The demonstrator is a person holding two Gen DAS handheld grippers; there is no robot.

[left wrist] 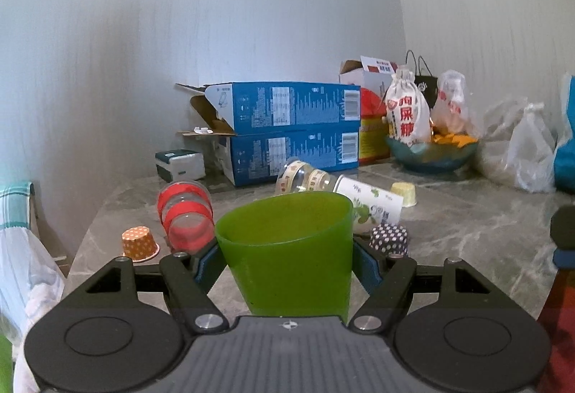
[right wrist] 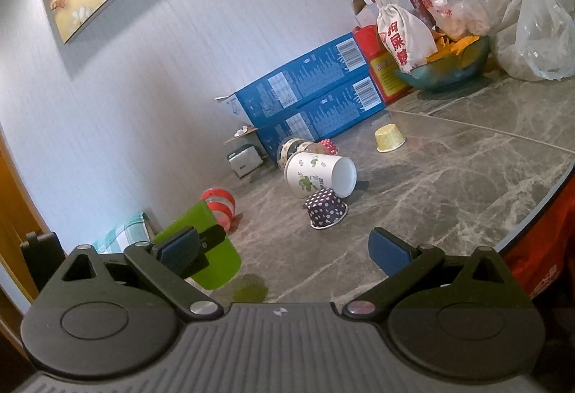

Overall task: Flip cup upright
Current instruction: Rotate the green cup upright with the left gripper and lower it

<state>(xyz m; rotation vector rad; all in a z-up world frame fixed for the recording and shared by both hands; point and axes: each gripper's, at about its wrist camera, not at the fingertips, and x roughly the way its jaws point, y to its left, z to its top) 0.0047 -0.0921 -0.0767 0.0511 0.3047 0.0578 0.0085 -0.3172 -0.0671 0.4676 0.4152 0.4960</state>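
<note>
Both tools differ: left tool (left wrist: 285, 260) clamps green cup (left wrist: 287, 249) (tilted); right tool (right wrist: 284, 251) gapes, holding nothing.

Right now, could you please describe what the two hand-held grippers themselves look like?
Both look alike. The left hand-held gripper and right hand-held gripper each have a ribbed dark grey body with a small round target-like mark, two black round discs, black linkage bars with silver pivot pins, and blue fingertip pads. No cables or sleeves are visible.
</note>
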